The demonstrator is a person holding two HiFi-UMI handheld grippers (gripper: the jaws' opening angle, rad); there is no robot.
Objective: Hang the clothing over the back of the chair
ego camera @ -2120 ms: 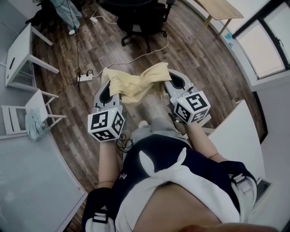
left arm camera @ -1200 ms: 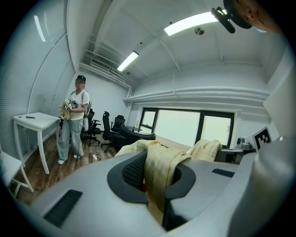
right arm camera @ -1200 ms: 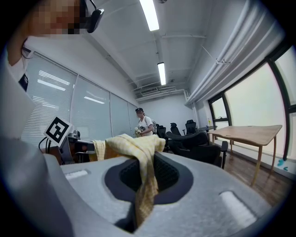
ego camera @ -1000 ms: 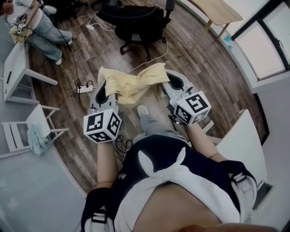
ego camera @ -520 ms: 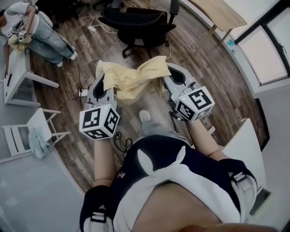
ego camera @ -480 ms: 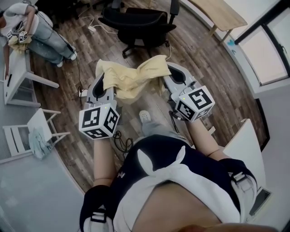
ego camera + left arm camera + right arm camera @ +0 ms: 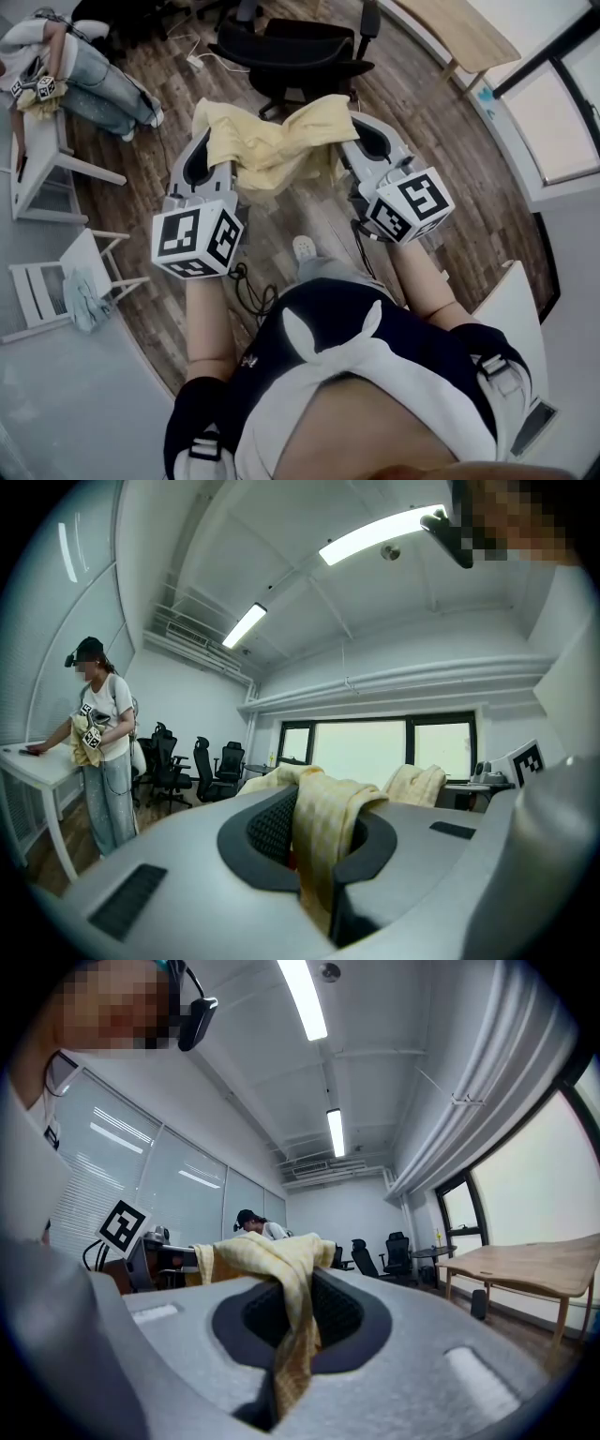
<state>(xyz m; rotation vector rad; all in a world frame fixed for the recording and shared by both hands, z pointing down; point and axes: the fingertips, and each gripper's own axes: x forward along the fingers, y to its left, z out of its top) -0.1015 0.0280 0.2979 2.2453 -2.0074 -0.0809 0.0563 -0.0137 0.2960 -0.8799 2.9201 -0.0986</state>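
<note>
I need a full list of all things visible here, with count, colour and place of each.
pale yellow cloth garment: one, yellow, stretched between both grippers.
black swivel office chair: one, black, on the brown wooden floor ahead.
white slatted chair: one, white, far left, pale green cloth on it.
white table: one, white, upper left, another person at it.
light wooden table: one, tan, upper right.
left gripper: one, grey, shut on the garment.
right gripper: one, grey, shut on the garment.
</note>
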